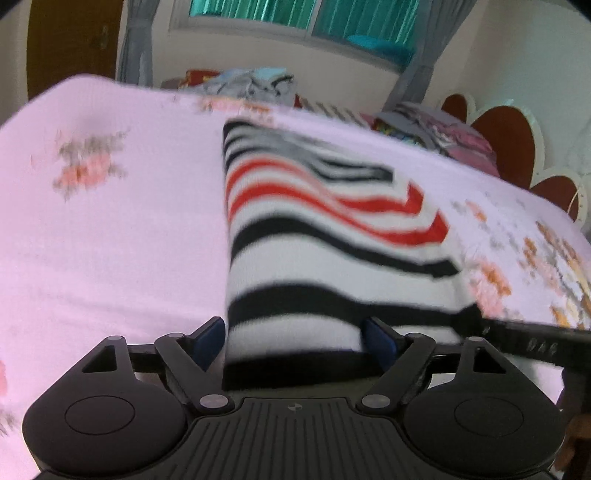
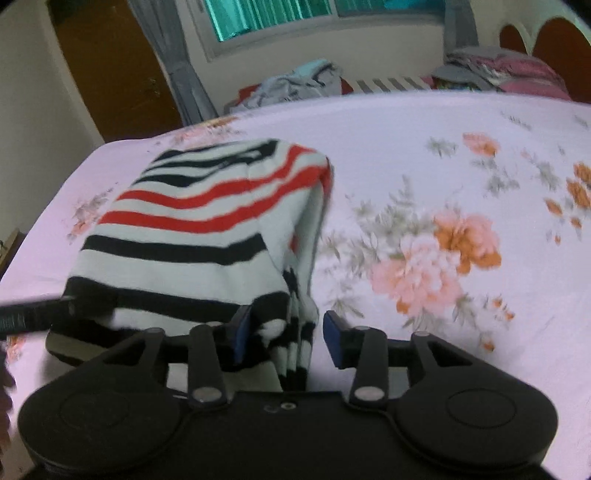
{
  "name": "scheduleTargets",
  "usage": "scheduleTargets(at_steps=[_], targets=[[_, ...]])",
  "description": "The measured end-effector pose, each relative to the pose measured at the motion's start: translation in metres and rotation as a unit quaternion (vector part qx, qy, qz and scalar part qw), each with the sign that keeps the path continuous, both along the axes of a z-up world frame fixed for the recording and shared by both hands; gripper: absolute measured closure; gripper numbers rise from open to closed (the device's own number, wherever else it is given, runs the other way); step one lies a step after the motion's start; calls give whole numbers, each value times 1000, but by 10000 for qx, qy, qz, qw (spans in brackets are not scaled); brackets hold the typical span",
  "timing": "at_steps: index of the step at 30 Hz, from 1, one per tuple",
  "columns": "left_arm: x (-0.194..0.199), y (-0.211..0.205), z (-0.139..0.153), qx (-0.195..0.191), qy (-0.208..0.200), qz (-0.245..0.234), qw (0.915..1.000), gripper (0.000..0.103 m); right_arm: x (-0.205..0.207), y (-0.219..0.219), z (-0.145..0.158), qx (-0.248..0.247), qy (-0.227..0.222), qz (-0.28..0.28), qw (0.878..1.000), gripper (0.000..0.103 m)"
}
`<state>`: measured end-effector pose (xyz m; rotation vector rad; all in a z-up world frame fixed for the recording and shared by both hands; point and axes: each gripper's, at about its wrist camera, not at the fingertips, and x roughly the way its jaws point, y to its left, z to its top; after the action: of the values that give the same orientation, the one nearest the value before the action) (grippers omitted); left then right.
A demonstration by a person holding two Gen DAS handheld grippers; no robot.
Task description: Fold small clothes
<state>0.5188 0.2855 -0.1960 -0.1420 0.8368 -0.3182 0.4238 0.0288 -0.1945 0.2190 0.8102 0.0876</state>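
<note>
Your work surface is a bed spread with a pale pink floral sheet (image 2: 424, 155). On it lies the folded striped garment (image 2: 207, 218), white with black and red bands, toward nine o'clock in the right wrist view; a heap of clothes (image 2: 295, 83) sits beyond the sheet's twelve o'clock edge

A pink floral bedsheet (image 2: 443, 155) covers the bed. A heap of clothes (image 2: 295, 85) lies at 12 o'clock beyond its far edge. A teal-lit window (image 2: 277, 18) stands above, grey curtain (image 2: 184, 74) and brown door (image 2: 110, 66) at 10 o'clock.
</note>
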Motion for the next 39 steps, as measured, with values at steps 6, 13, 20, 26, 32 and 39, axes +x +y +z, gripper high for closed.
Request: scheduleTargets(at_steps=[6,13,20,26,32,39], targets=[[2,-4,-2,-39,75,-87,9999,9,-6,-6,-4,141,29,-149,9998,50],[4,-7,-1,121,303,-7,9995,0,-7,-1,-3,40,23,-188,9998,50],[2,-13,7,514,501,96,9974,0,-5,3,-1,-119,87,-114,9998,49],[-29,-17,27,1056,116,394,9936,0,-8,5,13,-319,149,106,9993,48],[-97,-19,73,1247,-728,677,9872,0,-55,-1,49,-153,-215,406,9988,43],[-180,-17,121,869,-1102,525,9887,0,-131,-11,83,88,-270,812,9963,31]])
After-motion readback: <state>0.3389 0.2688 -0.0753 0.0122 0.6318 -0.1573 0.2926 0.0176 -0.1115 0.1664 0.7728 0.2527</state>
